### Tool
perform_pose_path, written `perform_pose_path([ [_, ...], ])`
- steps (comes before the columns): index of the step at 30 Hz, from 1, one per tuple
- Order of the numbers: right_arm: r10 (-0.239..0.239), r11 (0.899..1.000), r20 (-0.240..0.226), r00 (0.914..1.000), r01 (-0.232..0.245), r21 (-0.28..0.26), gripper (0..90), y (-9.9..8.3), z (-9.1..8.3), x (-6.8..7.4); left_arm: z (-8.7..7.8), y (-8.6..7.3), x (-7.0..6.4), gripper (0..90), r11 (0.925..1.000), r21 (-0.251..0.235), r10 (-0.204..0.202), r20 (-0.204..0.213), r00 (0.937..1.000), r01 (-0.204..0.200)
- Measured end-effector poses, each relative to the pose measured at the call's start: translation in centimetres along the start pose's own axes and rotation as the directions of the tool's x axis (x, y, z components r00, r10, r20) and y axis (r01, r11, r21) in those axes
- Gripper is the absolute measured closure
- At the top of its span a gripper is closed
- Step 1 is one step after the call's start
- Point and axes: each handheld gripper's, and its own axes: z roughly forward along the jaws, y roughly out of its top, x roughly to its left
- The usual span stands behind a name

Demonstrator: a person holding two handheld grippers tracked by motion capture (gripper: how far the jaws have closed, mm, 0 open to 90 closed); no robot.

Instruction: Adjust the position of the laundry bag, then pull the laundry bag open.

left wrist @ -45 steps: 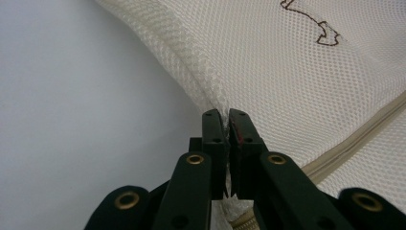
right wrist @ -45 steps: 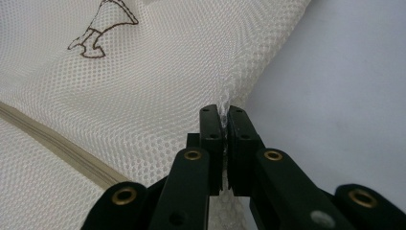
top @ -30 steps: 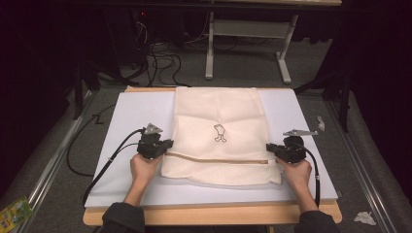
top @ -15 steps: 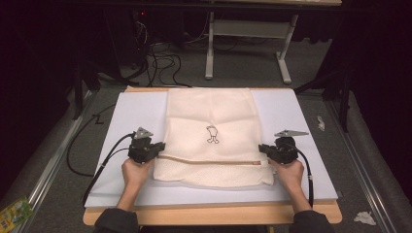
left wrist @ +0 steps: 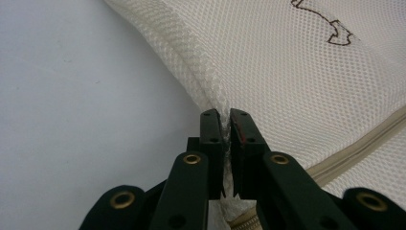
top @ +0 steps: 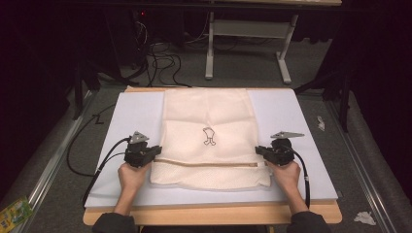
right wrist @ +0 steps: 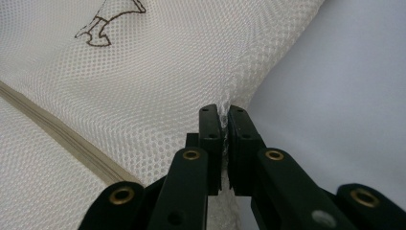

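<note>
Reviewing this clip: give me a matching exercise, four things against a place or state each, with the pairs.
1. left gripper
2. right gripper
3. zipper
4. small outline drawing

A. runs across the mesh bag between the grippers
B. clamps the bag's right edge
C. sits mid-bag, beyond the zipper
D. clamps the bag's left edge

Pairs: 1-D, 2-B, 3-A, 4-C

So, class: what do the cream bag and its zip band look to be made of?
Bag: likely synthetic mesh fabric, matte cream; tiny regular holes show in the weave. Zip band: seemingly smoother woven tape, beige, with lengthwise ridges. Both grippers pinch the bag's side edges.
</note>
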Motion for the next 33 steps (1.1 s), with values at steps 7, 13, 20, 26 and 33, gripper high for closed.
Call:
perform_pose_path([
  [7, -0.003, 1.0, 0.015, 0.9999, 0.003, 0.013, 85.3, -0.2, 0.3, -0.1, 0.2, -0.1, 0.0, 82.9, 0.9999, 0.012, 0.002, -0.008, 1.0, -0.002],
  [13, -0.001, 1.0, 0.039, 0.9992, 0.001, 0.009, 75.2, -0.4, 0.4, -0.2, 0.3, -0.2, -0.1, 75.3, 0.9998, 0.014, 0.012, -0.026, 0.9996, -0.011],
  [20, 0.011, 1.0, 0.065, 0.9978, -0.01, -0.022, 56.4, -0.5, 0.2, -0.3, 0.1, -0.3, -0.3, 60.1, 0.9996, -0.024, 0.016, -0.04, 0.9991, -0.017],
  [26, 0.044, 0.997, 0.077, 0.996, -0.039, -0.064, 46.7, -0.8, 0.1, -0.7, -0.1, -0.6, -0.8, 50.9, 0.9974, -0.058, 0.039, -0.054, 0.9978, -0.042],
  [33, 0.043, 0.997, 0.079, 0.9959, -0.037, -0.075, 45.0, -1.0, 0.0, -0.9, 0.0, -1.1, -1.8, 47.5, 0.9941, -0.082, 0.066, -0.056, 0.9962, -0.07],
])
